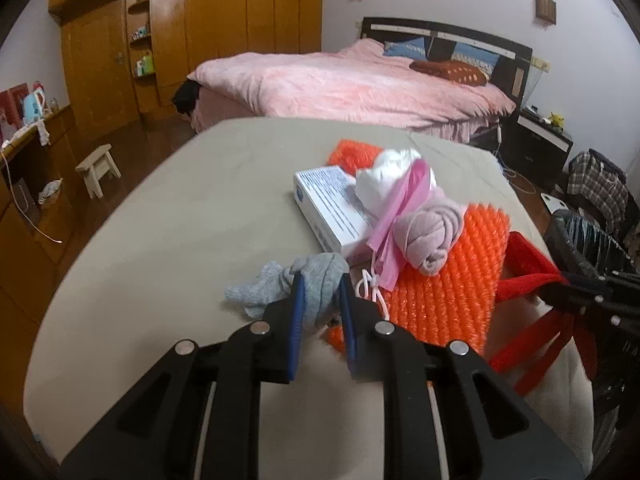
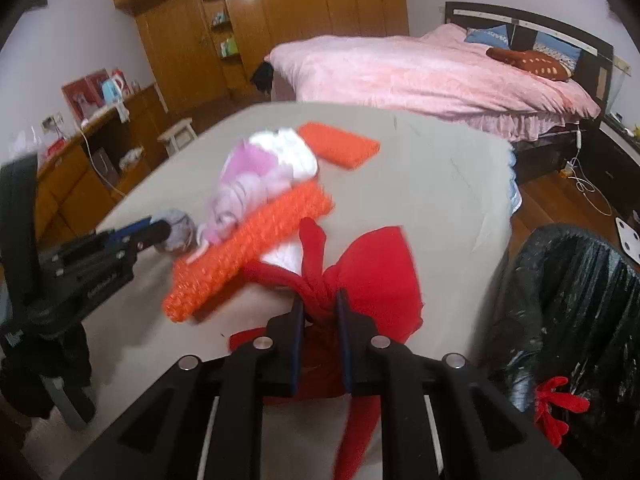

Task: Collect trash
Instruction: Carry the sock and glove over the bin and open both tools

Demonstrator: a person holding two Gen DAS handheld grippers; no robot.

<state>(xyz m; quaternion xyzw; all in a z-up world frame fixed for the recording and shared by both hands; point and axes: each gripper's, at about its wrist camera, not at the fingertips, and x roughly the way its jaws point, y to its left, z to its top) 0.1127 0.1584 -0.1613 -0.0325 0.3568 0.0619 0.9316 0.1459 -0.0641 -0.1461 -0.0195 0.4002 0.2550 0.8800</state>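
Note:
My left gripper is shut on a grey sock at the near side of the beige table. My right gripper is shut on a knotted red cloth near the table's right edge; the cloth also shows in the left wrist view. Behind the grey sock lie an orange bubble-wrap sheet, a white box, a pink rolled sock, a pink plastic bag and a white crumpled wad. A black-lined trash bin stands right of the table.
A second orange piece lies at the far side of the table. A pink bed stands behind, with a wooden wardrobe and a small stool to the left. A red rag hangs on the bin.

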